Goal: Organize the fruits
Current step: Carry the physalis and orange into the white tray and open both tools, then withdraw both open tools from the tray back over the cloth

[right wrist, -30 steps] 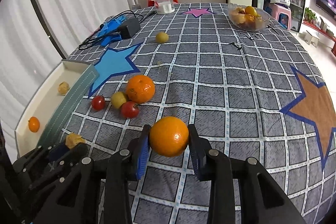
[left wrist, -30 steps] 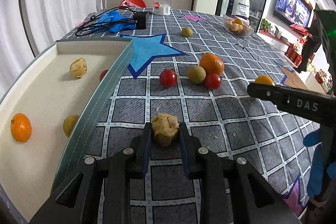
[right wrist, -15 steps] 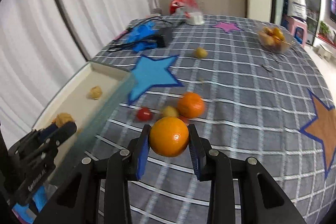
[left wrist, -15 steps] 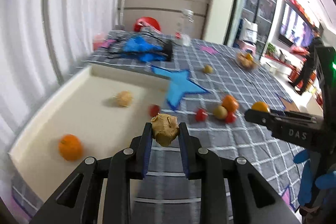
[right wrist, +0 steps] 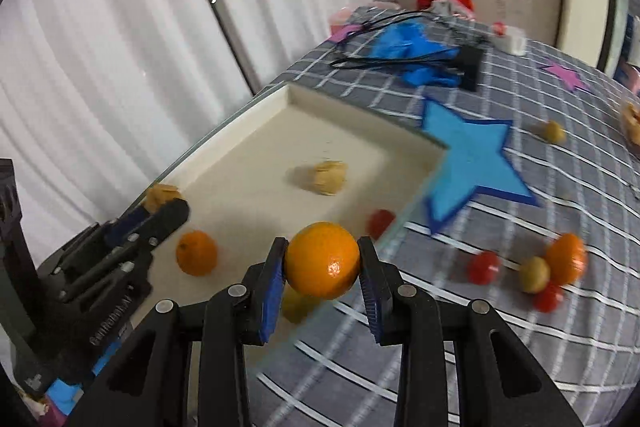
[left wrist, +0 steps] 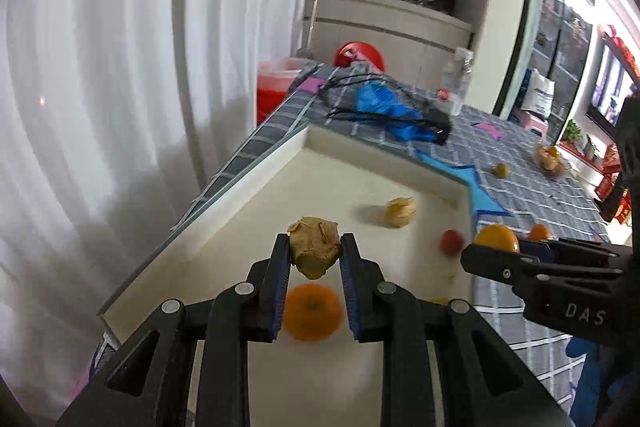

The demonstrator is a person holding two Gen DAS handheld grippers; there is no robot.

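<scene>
place: home living-dining room | signs: kitchen counter (left wrist: 384, 23); television (left wrist: 612, 95); curtains (left wrist: 100, 87); checked tablecloth (right wrist: 520, 227)

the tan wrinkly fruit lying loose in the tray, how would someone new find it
Start at the shallow cream tray at the table's edge by the white curtain. The tan wrinkly fruit lies on its floor nearest the far corner, touching nothing. Its twin is clamped in the left gripper; its tray neighbours are smooth.

Three oranges (right wrist: 322, 261) are counted; two wrinkled tan fruits (right wrist: 328, 177); three red tomatoes (right wrist: 484, 267); two yellow-green fruits (right wrist: 534, 274); one tray (right wrist: 240, 163); one bottle (right wrist: 510, 13); two tongs (right wrist: 322, 291) are seen.
</scene>
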